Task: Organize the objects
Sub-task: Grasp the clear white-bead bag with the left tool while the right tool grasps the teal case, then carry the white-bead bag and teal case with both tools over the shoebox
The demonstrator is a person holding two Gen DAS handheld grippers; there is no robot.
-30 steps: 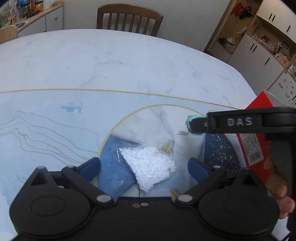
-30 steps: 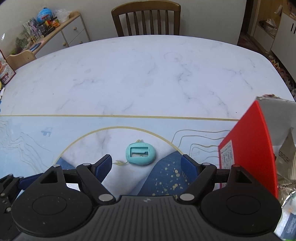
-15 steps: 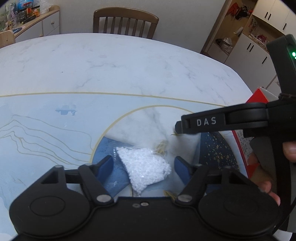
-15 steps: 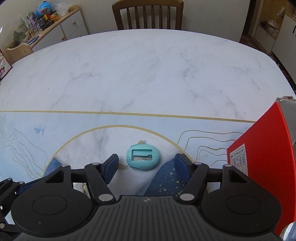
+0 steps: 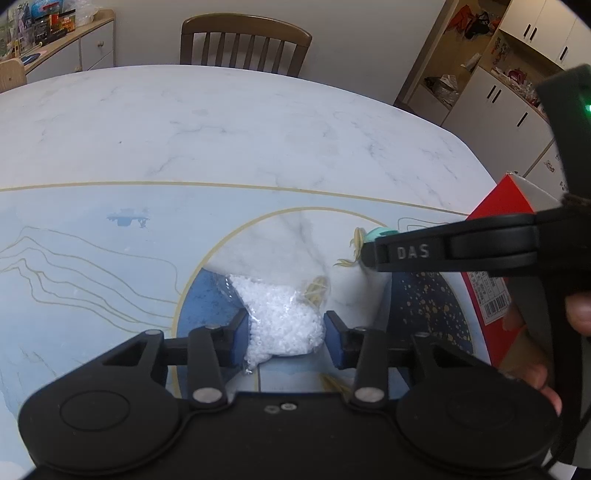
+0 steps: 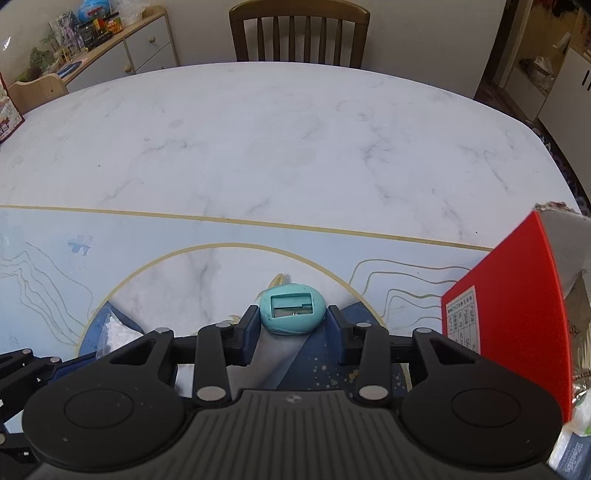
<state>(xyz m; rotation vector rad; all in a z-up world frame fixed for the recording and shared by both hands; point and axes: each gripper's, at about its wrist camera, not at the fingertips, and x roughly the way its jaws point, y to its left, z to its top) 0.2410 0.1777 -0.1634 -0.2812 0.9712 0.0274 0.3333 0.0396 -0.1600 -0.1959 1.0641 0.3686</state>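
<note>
A small clear bag of white beads lies on the blue patterned mat. My left gripper is shut on it, both blue pads pressing its sides. A teal egg-shaped pencil sharpener sits on the mat, slot facing up, and my right gripper is shut on it, with a pad against each side. In the left wrist view a black finger of the right gripper covers most of the sharpener. The bag shows at the lower left of the right wrist view.
A red box stands at the right edge of the mat, close to the right gripper. Yellow rubber bands lie by the bag. A hand holds the right gripper. Beyond the white marble table stands a wooden chair.
Both grippers moved forward and went from open to shut, the left on the bead bag, the right on the sharpener.
</note>
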